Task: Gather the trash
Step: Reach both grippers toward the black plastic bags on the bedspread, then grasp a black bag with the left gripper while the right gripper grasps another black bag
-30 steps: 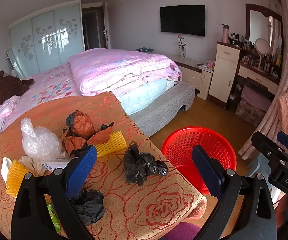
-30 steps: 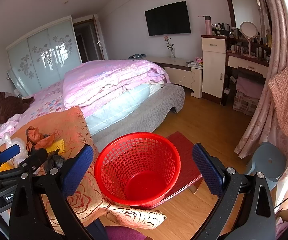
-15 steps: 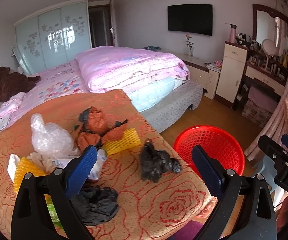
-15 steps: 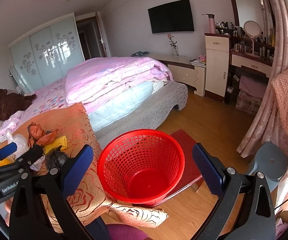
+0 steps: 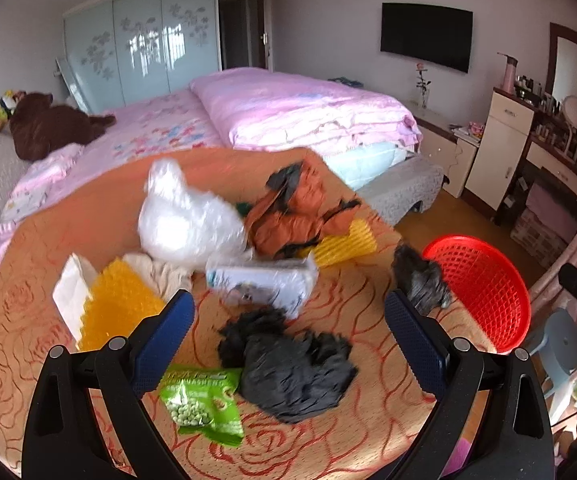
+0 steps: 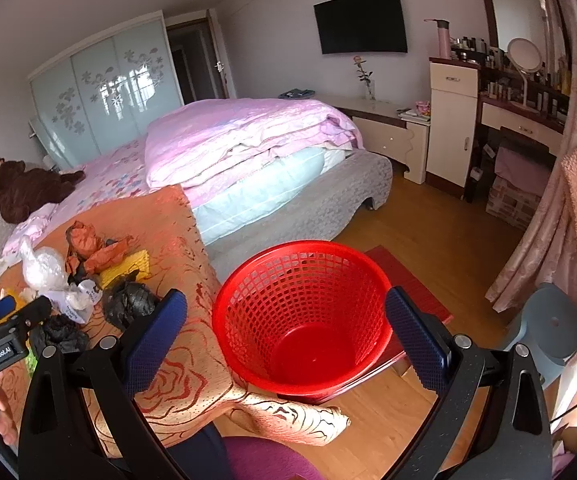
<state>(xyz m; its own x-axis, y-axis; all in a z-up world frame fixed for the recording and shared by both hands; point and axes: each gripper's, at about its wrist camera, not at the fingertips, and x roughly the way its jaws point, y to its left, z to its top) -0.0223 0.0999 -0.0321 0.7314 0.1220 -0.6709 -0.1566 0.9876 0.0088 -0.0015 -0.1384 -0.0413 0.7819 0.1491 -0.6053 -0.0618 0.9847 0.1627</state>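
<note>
A table draped in an orange rose-patterned cloth (image 5: 328,440) is strewn with trash; the red basket (image 6: 304,320) stands on the floor just beside its edge. A crumpled black bag (image 5: 292,368) is framed by the wide-open, empty left gripper (image 5: 288,324). The right gripper (image 6: 286,328), also spread wide and holding nothing, is held above the basket. "GenRobot.AI" is read on the left gripper's body. Partial lettering, "MASHENG", is seen on the green snack packet (image 5: 202,408).
</note>
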